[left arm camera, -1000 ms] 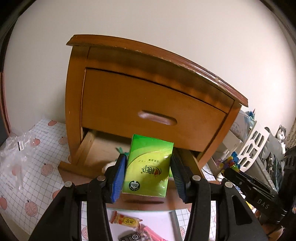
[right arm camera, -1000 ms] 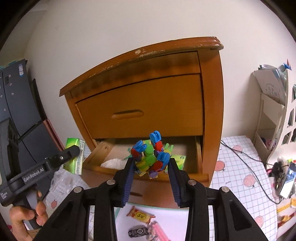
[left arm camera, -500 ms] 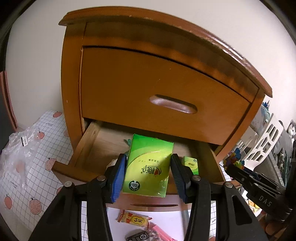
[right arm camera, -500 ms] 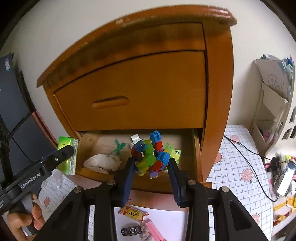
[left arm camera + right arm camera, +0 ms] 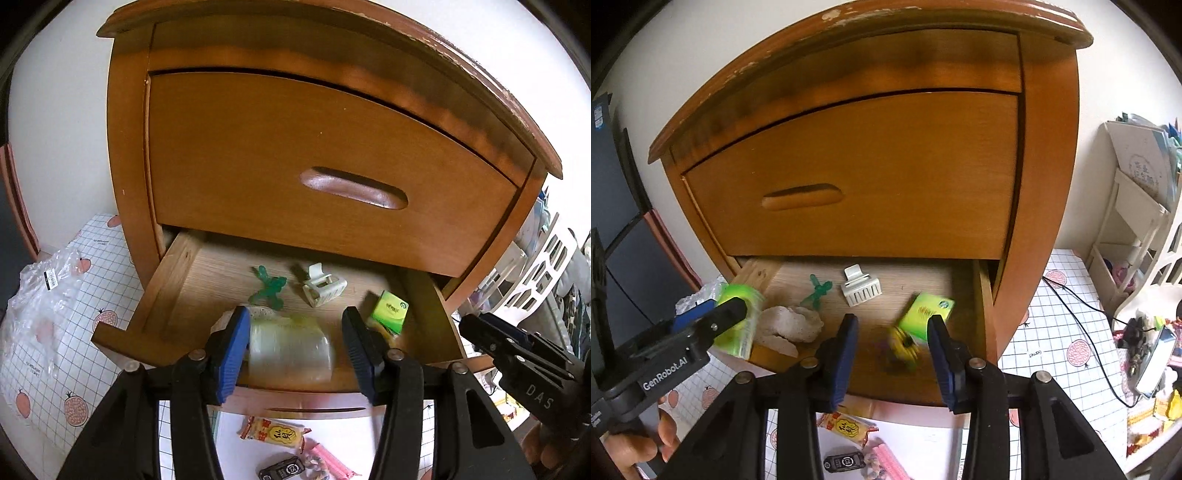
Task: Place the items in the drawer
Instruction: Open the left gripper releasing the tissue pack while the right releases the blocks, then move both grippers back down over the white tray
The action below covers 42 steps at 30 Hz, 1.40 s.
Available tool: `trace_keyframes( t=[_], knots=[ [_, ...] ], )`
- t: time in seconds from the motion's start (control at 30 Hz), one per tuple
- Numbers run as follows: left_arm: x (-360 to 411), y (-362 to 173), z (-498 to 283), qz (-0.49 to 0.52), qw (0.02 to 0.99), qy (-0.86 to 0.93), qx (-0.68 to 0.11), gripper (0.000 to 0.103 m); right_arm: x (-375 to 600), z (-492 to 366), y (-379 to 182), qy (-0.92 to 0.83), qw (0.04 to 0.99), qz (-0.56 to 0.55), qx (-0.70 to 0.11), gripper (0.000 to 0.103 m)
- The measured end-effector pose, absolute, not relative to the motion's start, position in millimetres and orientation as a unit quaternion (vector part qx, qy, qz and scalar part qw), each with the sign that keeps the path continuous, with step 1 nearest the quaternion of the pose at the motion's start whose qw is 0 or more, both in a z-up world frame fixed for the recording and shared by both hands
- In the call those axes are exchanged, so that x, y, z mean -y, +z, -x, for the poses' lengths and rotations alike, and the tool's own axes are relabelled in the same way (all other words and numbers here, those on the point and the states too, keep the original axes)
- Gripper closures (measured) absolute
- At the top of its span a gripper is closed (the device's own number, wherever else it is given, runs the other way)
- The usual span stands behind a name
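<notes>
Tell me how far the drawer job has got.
Done: a white clip, green figure and small green packet lie in the open drawer. In hand: jaws opening, left gripper releasing a tissue pack, right gripper a blurred toy. Left: snack packet, key fob, pink item outside.

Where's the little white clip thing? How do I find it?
Look at the wooden nightstand, then into its open bottom drawer. Near the back lies the white clip, beside a green toy. It's the only white thing with slotted teeth.
</notes>
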State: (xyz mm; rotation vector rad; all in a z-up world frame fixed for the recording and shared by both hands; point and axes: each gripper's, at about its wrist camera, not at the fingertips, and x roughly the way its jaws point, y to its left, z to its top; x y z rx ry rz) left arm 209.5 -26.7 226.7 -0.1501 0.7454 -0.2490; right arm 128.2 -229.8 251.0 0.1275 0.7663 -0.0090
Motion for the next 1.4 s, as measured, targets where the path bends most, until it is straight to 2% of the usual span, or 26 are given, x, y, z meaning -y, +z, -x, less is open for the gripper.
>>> trace_keyframes(
  t=[0.13, 0.2, 0.4, 0.47, 0.6, 0.67, 0.77, 1.4],
  knots=[
    [25.7, 228.8, -210.8, 0.075, 0.921, -0.120, -0.363, 0.036, 231.1, -127.9, 251.5, -0.008, 0.924, -0.058, -0.377, 0.058],
    [25.0, 229.7, -210.8, 0.075, 0.921, -0.117, -0.363, 0.031, 231.2, -128.1, 251.5, -0.008, 0.923, -0.057, -0.379, 0.043],
    [21.9, 229.8, -210.9, 0.073, 0.922, -0.106, -0.365, 0.026, 230.7, -127.8, 249.7, -0.008, 0.923, -0.055, -0.381, 0.032],
    [19.9, 229.4, -210.7, 0.074, 0.923, -0.101, -0.364, 0.016, 230.5, -127.4, 248.4, -0.007, 0.923, -0.055, -0.381, 0.027],
    [16.6, 227.9, -211.5, 0.074, 0.925, -0.092, -0.362, 0.015, 229.9, -126.7, 246.9, -0.007, 0.923, -0.049, -0.381, 0.017],
    [16.3, 227.6, -211.5, 0.071, 0.927, -0.084, -0.358, 0.000, 230.7, -126.6, 246.5, -0.009, 0.923, -0.050, -0.380, 0.010],
    [14.2, 227.1, -209.6, 0.073, 0.932, -0.082, -0.346, 0.000, 232.1, -125.3, 246.6, -0.008, 0.925, -0.055, -0.377, 0.002],
    [8.9, 228.1, -172.3, 0.085, 0.946, -0.098, -0.298, 0.000, 234.1, -101.3, 245.0, 0.003, 0.934, -0.068, -0.351, 0.000]
  ],
)
